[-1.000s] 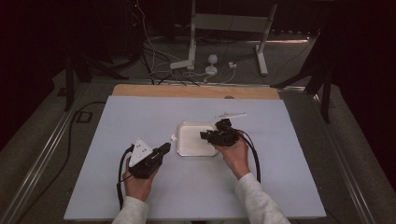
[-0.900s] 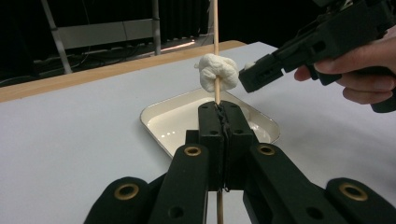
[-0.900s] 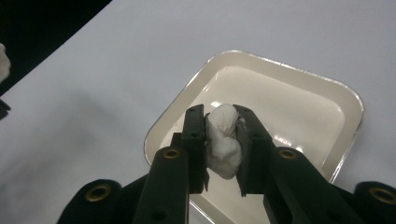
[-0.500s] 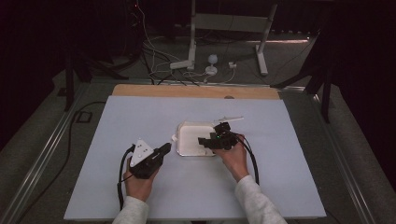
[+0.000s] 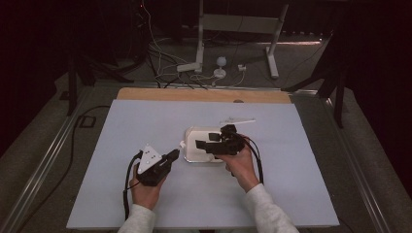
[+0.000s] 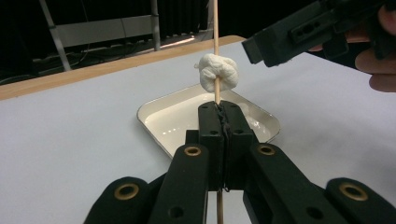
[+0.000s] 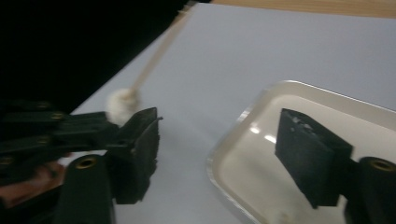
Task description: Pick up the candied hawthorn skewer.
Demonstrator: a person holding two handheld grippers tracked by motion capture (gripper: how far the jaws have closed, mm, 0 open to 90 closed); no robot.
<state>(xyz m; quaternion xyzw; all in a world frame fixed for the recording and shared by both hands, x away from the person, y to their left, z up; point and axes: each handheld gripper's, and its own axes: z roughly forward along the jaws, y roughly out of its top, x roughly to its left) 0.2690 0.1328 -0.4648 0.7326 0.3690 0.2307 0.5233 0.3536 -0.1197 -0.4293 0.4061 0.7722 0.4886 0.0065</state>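
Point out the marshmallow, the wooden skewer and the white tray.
marshmallow (image 6: 217, 72), left gripper view, its lumpy middle.
wooden skewer (image 6: 215, 23), left gripper view, shaft above the marshmallow.
white tray (image 6: 154, 122), left gripper view, near left rim.

Two black hand-held grippers: left gripper (image 5: 171, 156) carries a grey three-cornered plate on top; brass-ringed screw holes along its jaws. Black cable trails behind each. Right gripper (image 5: 206, 144) likewise black. White sleeves.

One white tray (image 5: 197, 145); one wooden skewer (image 6: 215, 46) carrying one white lump, possibly a marshmallow (image 6: 217, 72); two handheld grippers, left (image 5: 171, 156) and right (image 5: 205, 144); one flat white strip (image 5: 237, 121), unclear.
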